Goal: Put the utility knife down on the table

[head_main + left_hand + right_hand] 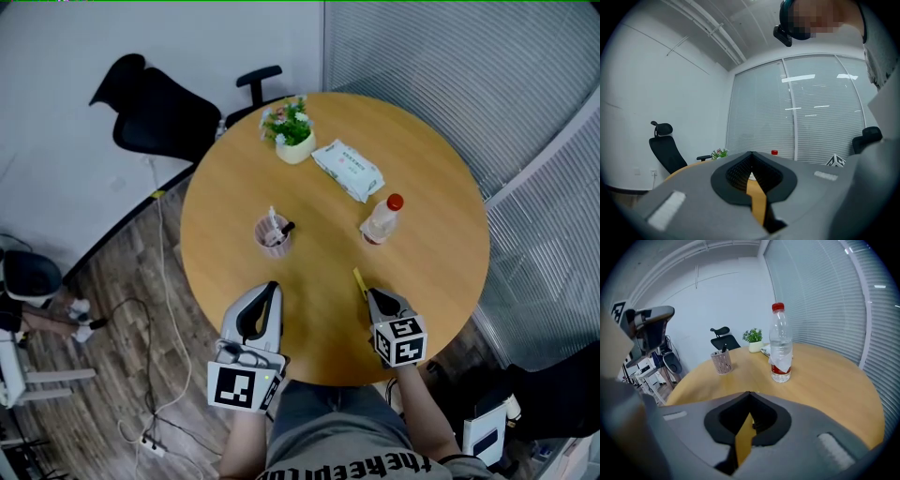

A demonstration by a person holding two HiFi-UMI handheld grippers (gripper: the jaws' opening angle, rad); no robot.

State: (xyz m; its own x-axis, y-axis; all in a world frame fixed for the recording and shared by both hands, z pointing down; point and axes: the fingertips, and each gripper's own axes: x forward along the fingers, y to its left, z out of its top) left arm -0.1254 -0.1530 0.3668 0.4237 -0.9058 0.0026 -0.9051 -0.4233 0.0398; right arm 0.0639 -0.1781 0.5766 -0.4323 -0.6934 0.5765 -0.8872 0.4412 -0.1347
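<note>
Right gripper (368, 292): jaws clamped on the yellow utility knife (359, 280), whose tip pokes out over the near part of the tabletop (422, 159).
Left gripper (273, 286): jaws together, nothing held.
Risk: released high or tilted, the knife could skid off the near rim toward the person's lap; blade out or in, I cannot tell.
Writing: bottle (382, 220) label and packet (348, 169) print too small to read; shirt (356, 441) lettering upside down, unclear.

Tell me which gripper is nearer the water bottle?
Right. The right gripper, gripping the utility knife, is just short of the water bottle; the left gripper is farther left, near the pen cup.
</note>
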